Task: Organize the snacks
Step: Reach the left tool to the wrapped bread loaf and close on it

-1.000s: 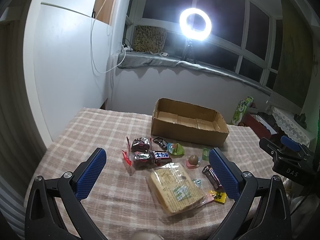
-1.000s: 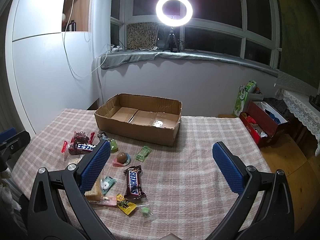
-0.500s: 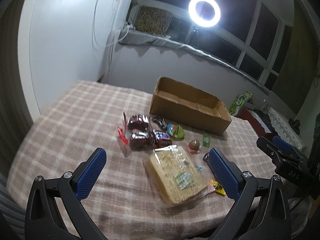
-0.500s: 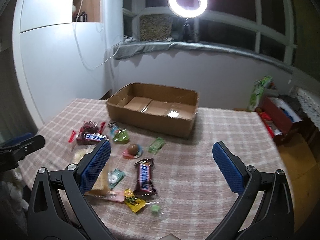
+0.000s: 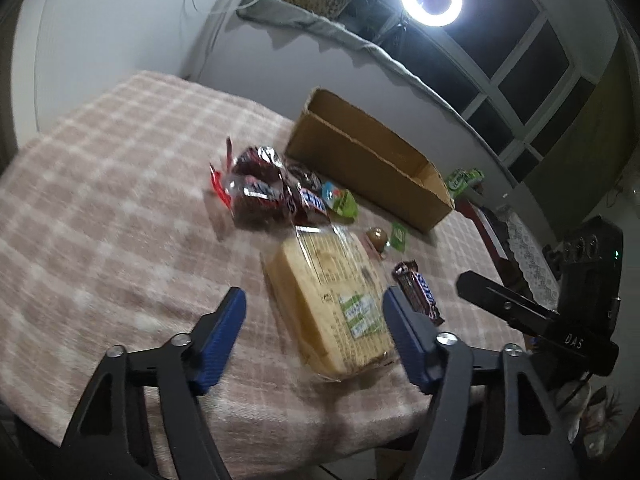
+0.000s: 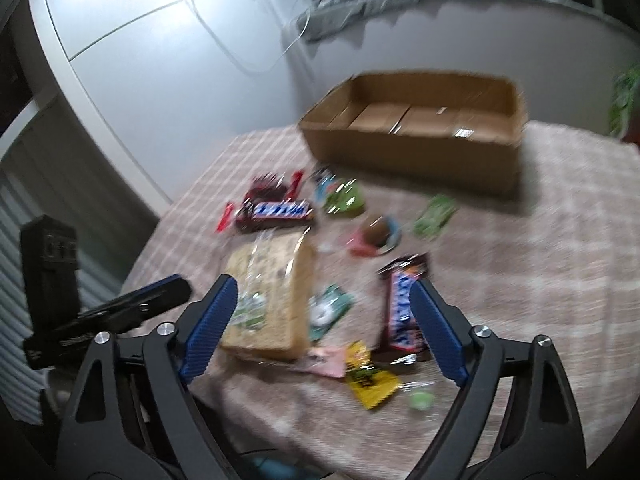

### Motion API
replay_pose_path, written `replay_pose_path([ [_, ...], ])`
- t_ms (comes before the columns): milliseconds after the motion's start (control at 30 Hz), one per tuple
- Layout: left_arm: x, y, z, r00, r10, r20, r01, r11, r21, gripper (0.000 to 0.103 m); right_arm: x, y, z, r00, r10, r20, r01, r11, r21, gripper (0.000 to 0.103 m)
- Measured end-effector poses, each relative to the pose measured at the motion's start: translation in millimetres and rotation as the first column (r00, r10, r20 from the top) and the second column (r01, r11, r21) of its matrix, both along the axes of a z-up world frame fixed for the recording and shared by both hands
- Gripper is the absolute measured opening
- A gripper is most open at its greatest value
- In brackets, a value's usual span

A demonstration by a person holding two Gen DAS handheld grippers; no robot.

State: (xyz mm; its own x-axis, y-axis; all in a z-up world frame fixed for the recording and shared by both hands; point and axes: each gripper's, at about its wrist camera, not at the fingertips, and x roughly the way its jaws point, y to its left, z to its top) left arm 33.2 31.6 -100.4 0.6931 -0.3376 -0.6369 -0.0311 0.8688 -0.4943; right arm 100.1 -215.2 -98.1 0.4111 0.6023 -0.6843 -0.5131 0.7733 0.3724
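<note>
A clear-wrapped bread loaf (image 5: 328, 304) lies near the table's front edge on the pink checked cloth (image 5: 120, 220). My left gripper (image 5: 313, 296) hovers over it, jaws closing, the loaf framed between the blue pads without touching them. My right gripper (image 6: 322, 282) is also closing, above the loaf's (image 6: 268, 296) right side and a small green packet (image 6: 328, 308). A Snickers bar (image 6: 402, 308) lies by its right finger. An empty cardboard box (image 6: 420, 128) stands at the back.
Red-wrapped snacks (image 5: 256, 188), a second Snickers (image 6: 280, 210), a green packet (image 5: 342, 200), a round brown sweet (image 6: 378, 232), a green sachet (image 6: 434, 216) and a yellow packet (image 6: 370, 380) lie scattered. The table's front edge is close below both grippers.
Both grippers have sunk toward the table and tipped downward, and their jaws have narrowed. The snacks and the box lie where they were.
</note>
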Motion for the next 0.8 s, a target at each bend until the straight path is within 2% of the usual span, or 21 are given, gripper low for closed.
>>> replay_pose_path([
  [100,2.0,-1.0,-7.0,1.0,-0.018,-0.011,0.017,1.0,-0.021,0.057,4.5,11.7,-10.2,0.998,0.05,-0.039,-0.05,0.999,-0.009,0.073],
  [200,4.9,-0.5,-14.5,0.999,-0.034,-0.029,0.032,0.997,-0.068,0.052,10.0,21.1,-19.8,0.99,0.092,-0.11,-0.091,0.996,0.014,0.062],
  [233,5.6,-1.0,-16.6,0.999,-0.039,-0.033,0.036,0.997,-0.074,0.052,12.0,24.4,-23.5,0.986,0.105,-0.129,-0.104,0.994,0.019,0.055],
  [333,7.8,-3.5,-21.4,0.998,-0.053,-0.039,0.05,0.996,-0.079,0.047,17.4,32.8,-32.1,0.979,0.128,-0.159,-0.125,0.992,0.025,0.046],
  [500,11.3,-4.6,-25.9,0.997,-0.067,-0.043,0.063,0.993,-0.103,0.045,32.1,37.6,-44.8,0.96,0.143,-0.239,-0.13,0.989,0.072,0.044],
  [800,16.2,-10.5,-21.5,0.996,-0.088,-0.03,0.086,0.994,-0.07,0.044,36.3,40.5,-43.6,0.949,0.156,-0.273,-0.131,0.985,0.108,0.041],
])
